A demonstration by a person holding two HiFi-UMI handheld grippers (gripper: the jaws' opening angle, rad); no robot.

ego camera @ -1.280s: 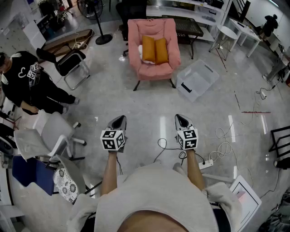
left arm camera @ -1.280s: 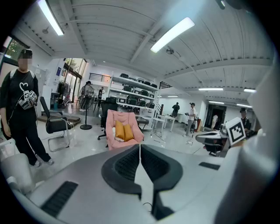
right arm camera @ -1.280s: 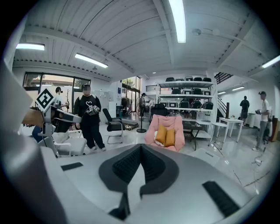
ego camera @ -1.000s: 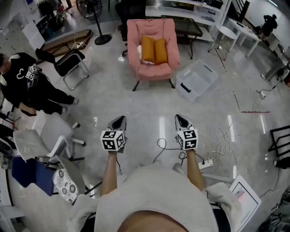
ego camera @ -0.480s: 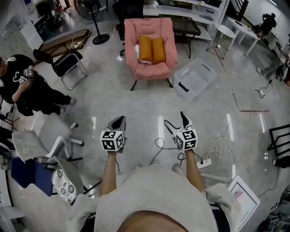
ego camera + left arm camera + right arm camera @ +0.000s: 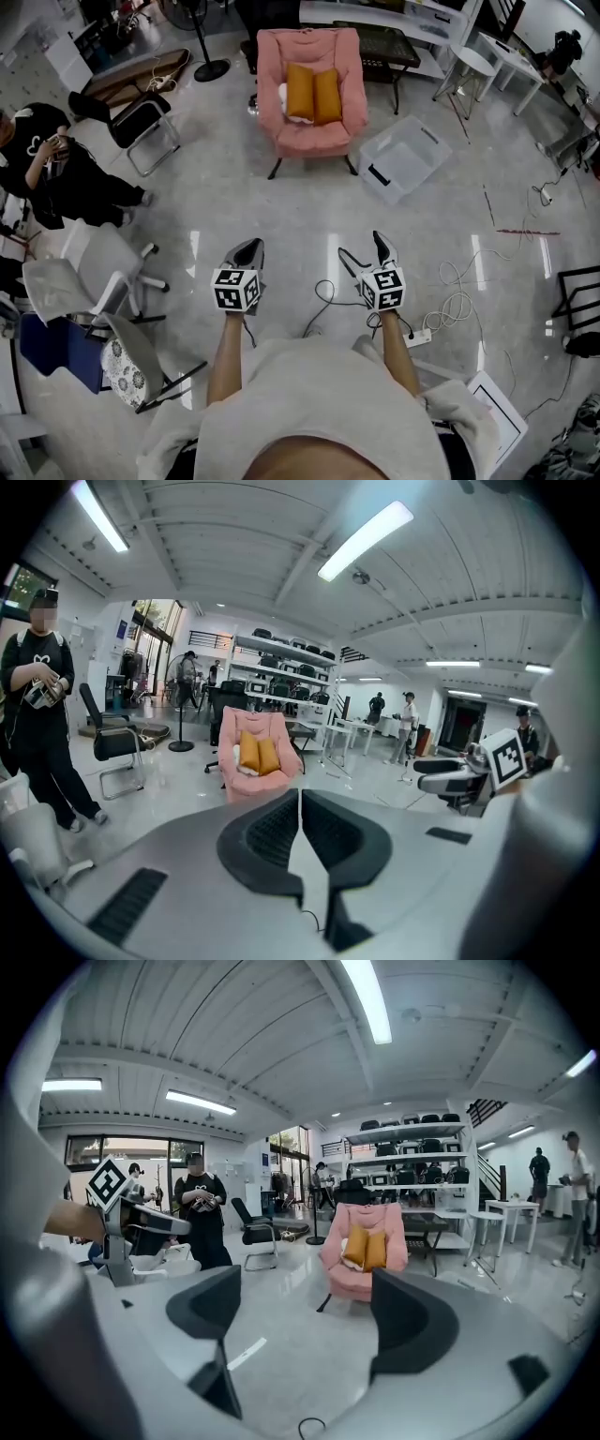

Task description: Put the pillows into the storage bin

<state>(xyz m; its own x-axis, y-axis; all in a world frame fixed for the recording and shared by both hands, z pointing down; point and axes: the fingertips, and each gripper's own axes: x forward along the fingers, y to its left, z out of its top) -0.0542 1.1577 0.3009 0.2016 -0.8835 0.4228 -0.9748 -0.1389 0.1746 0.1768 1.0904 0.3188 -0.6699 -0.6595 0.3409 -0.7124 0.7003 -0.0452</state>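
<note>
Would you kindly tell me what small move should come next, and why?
Probably step closer to the pink armchair: both orange pillows sit on it, far ahead. The right gripper has just been opening its jaws, with nothing between them; the left gripper is shut.

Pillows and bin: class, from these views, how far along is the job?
Done: nothing. Both pillows sit on the armchair; the bin beside it looks empty. In hand: nothing. The left gripper is shut; the right gripper has just been opening its jaws, nothing between them. Left: reach the armchair and move both pillows into the bin.
</note>
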